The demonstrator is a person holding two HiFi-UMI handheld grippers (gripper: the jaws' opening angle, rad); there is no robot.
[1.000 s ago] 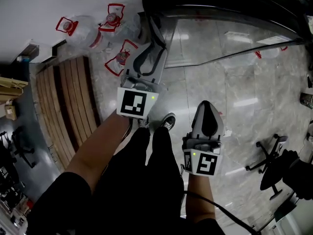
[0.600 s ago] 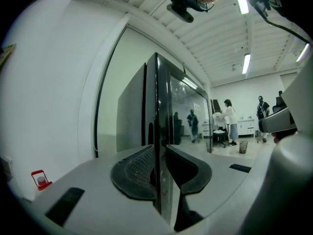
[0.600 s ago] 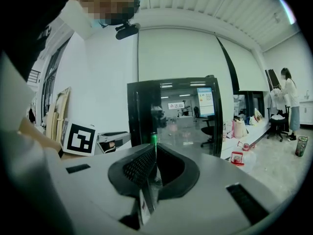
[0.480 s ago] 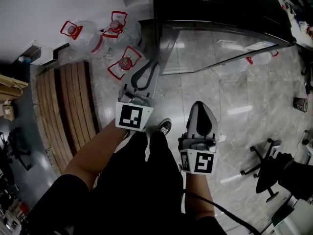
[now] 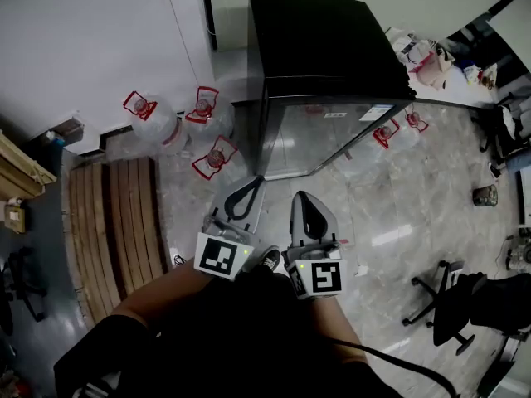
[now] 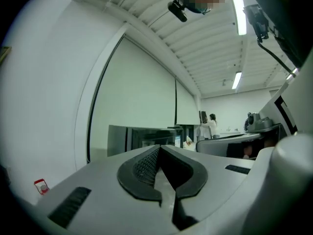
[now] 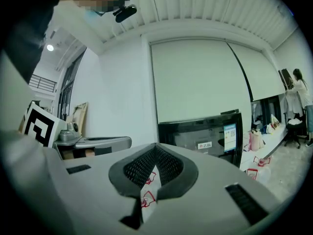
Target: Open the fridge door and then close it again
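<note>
A pale grey polished stone floor point(image 5: 398, 214) fills most of the head view, seen from steeply above. At the upper centre of that frame stands the tall black fridge with a glass front door point(image 5: 323, 48). In the right gripper view it sits right of centre point(image 7: 200, 131), and its door, bearing small labels, looks closed. At the left edge of the head view lies a brown wooden slatted platform point(image 5: 116, 222). A black swivel office chair point(image 5: 440, 301) stands at the lower right. Three clear plastic water jugs with red handles sit on the floor left of the fridge, one furthest left point(image 5: 149, 114), one at the wall point(image 5: 203, 106) and one nearest the fridge's lower left corner point(image 5: 216, 157). The person's black trousers point(image 5: 241, 330) fill the bottom centre. Just above them are two grey hand-held grippers side by side, each with a black-and-white marker cube at its rear. The left hand-held gripper point(image 5: 255, 182) points towards the fridge's lower left corner without touching it. In its own view its black ridged jaws are clenched tip to tip point(image 6: 159, 148), with nothing between them. The right hand-held gripper point(image 5: 300, 196), just beside it, is also clear of the fridge. Its jaws likewise meet at the tips point(image 7: 155, 146) and grasp nothing.
</note>
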